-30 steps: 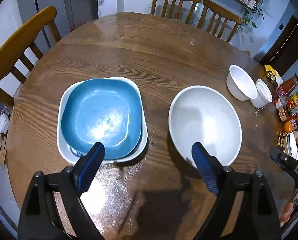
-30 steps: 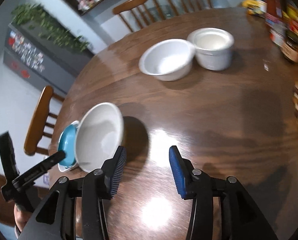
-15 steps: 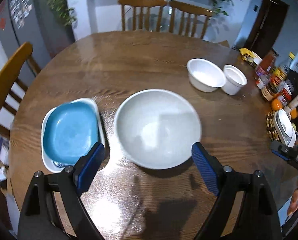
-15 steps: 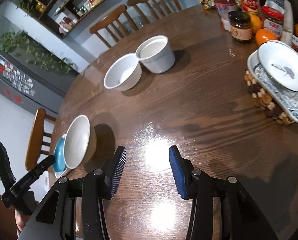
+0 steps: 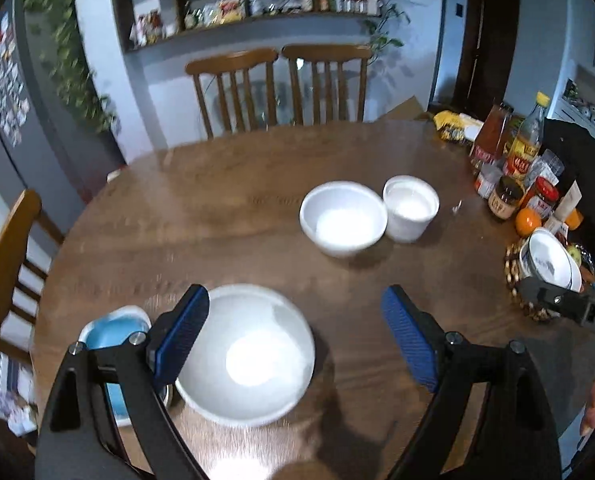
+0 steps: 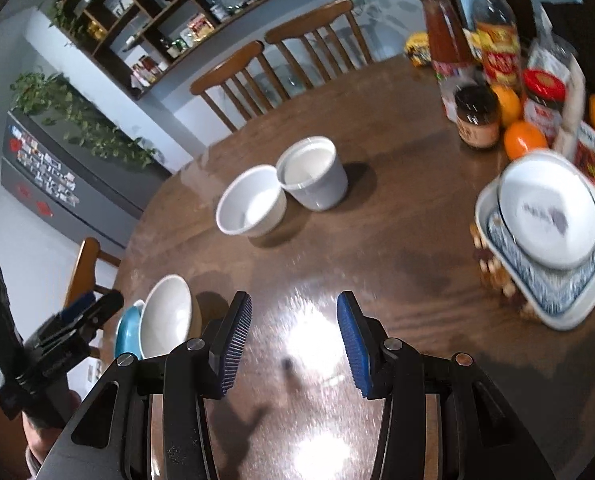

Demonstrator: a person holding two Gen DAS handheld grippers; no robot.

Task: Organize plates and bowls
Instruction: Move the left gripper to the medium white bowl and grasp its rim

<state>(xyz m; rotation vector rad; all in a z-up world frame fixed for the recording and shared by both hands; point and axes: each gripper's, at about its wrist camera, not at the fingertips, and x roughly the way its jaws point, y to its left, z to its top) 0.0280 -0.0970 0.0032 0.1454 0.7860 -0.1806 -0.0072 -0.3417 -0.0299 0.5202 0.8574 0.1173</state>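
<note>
The round desk [image 5: 225,208] is dark wood with a visible grain, varnished so glossy it throws back the lamp in white patches. The large white bowl [image 5: 245,356] near its front edge looks like smooth glazed ceramic, as do the two smaller white bowls [image 5: 343,220] toward the middle. The blue plate [image 5: 109,332] shines too. Each gripper's [image 6: 293,340] blue pads [image 6: 235,340] are finely ribbed, on matt black plastic arms.

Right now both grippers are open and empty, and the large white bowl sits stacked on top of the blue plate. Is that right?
Not quite. The large white bowl sits on the table beside the blue plate, not on top of it; the left wrist view shows this. The left gripper and right gripper are indeed open and empty.
</note>
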